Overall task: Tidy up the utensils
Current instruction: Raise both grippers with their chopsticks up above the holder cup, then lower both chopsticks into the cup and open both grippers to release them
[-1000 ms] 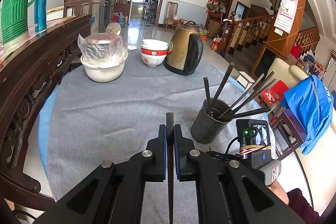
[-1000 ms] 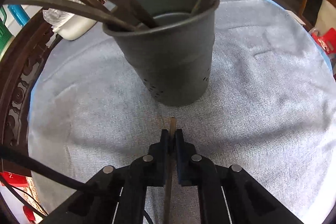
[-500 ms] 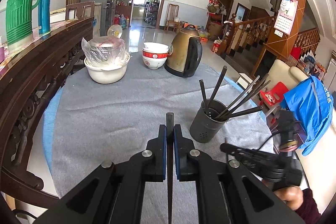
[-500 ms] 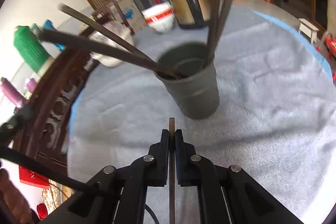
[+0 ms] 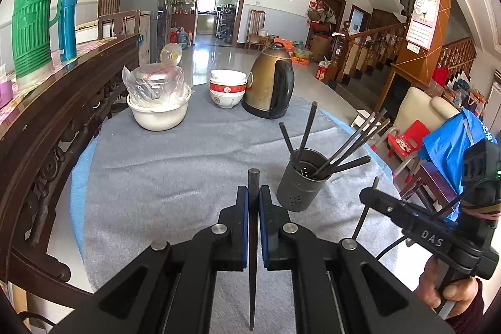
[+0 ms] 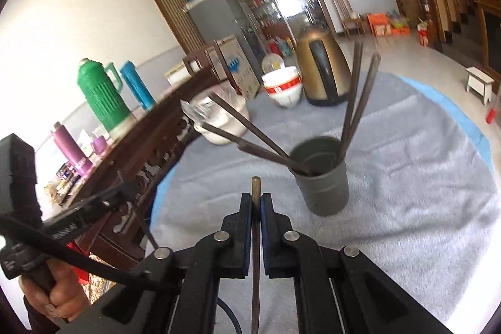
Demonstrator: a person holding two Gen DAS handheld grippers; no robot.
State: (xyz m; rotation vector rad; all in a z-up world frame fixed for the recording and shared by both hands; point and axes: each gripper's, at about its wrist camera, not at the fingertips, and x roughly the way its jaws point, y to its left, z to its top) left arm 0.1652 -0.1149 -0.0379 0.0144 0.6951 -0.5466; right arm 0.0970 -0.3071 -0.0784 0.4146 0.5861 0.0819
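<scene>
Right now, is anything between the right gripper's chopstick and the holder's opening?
No separate object. Only bare grey cloth lies between the right gripper and the holder. But chopsticks already inside fan out over its near-left rim, leaving the middle of the opening free.

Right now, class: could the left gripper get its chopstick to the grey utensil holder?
Probably yes. The left gripper, shut on its chopstick, faces bare grey cloth, with the utensil holder just ahead to the right; leaning chopsticks partly crowd its mouth.
</scene>
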